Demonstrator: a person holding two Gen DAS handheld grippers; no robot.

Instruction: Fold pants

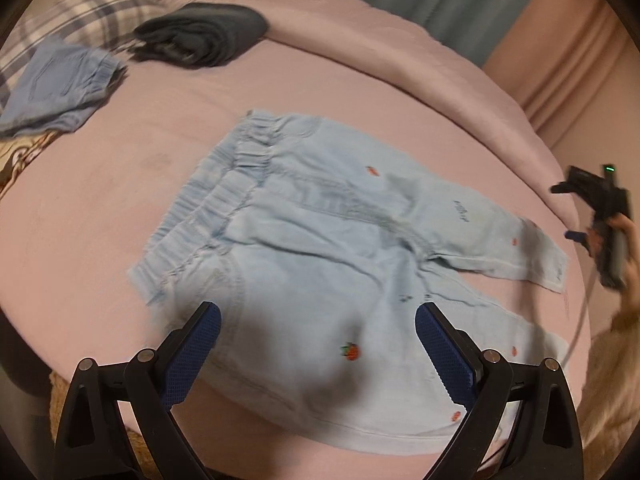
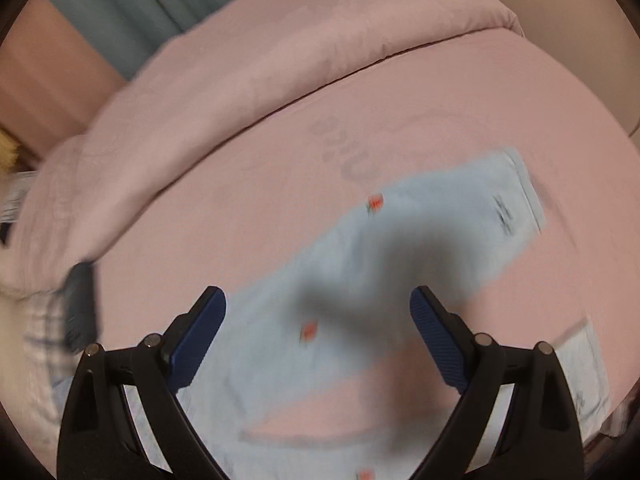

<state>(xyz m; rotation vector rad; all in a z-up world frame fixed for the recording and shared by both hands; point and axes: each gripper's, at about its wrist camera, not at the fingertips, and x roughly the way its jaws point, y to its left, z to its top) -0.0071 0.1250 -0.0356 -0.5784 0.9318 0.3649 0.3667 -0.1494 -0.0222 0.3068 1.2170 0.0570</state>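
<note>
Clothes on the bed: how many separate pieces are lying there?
3. The light blue pants lie spread out in the middle of the pink bed; a folded blue garment and a folded dark garment sit at the far end near the plaid pillow. More may lie outside the view.

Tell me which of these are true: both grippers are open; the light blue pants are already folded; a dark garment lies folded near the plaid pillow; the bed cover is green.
1. Both the left gripper and right gripper are open: true.
2. The light blue pants are folded: false, they lie spread out, legs apart.
3. A dark garment lies folded near the plaid pillow: true.
4. The bed cover is green: false, it is pink.
</note>
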